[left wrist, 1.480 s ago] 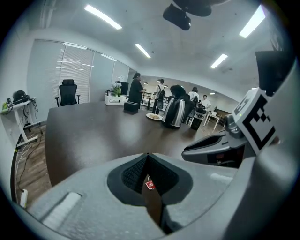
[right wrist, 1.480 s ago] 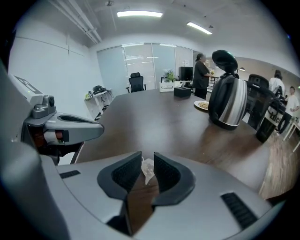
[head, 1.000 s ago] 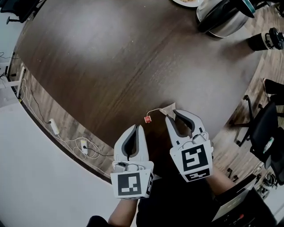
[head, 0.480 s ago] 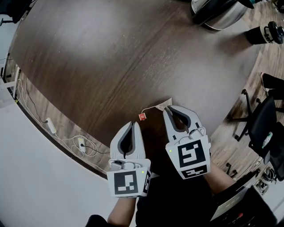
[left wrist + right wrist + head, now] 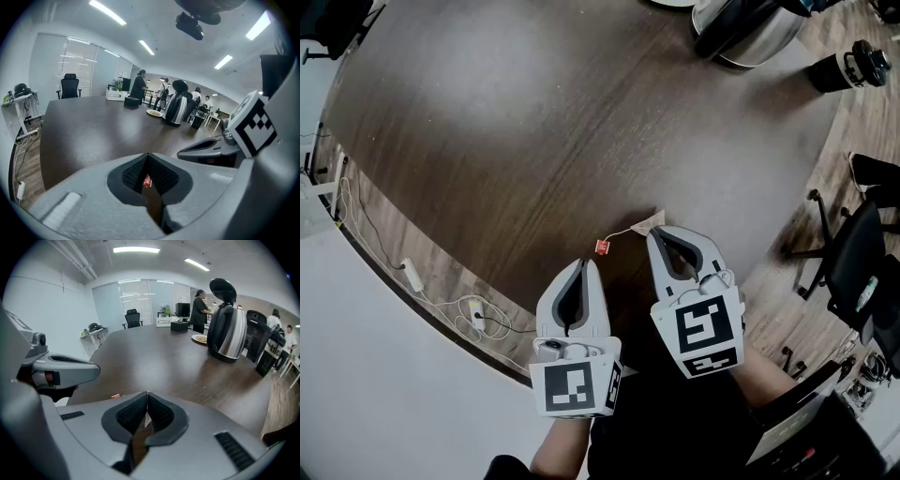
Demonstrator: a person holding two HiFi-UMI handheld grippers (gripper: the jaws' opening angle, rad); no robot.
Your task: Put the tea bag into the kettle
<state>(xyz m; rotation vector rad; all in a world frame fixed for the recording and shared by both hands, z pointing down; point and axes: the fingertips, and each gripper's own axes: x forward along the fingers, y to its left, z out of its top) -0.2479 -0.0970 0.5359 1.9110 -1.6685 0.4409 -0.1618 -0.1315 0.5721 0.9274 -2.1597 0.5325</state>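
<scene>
In the head view both grippers hang over the near edge of the table (image 5: 534, 122). The left gripper (image 5: 586, 266) has its jaws closed on nothing, with the tips pointing toward the red tag (image 5: 602, 247) just beyond them. The right gripper (image 5: 654, 234) also has its jaws together. Its tips sit right at the near edge of the tea bag (image 5: 652, 220), which lies flat on the table with its string running left to the tag. The kettle (image 5: 741, 26) stands at the far right, well apart from the bag. In the left gripper view the jaws meet at the tips with nothing between them. The tag shows through the gap behind the tips, down on the table, and the kettle stands far off with its lid up. In the right gripper view the jaws are likewise closed at the tips and a pale sliver of the bag shows through the gap. The tag lies to the left there, and the kettle is at the far right. I judge the task barely begun. The bag does not look gripped yet, so picking it up, carrying it across and dropping it into the open kettle all remain.
</scene>
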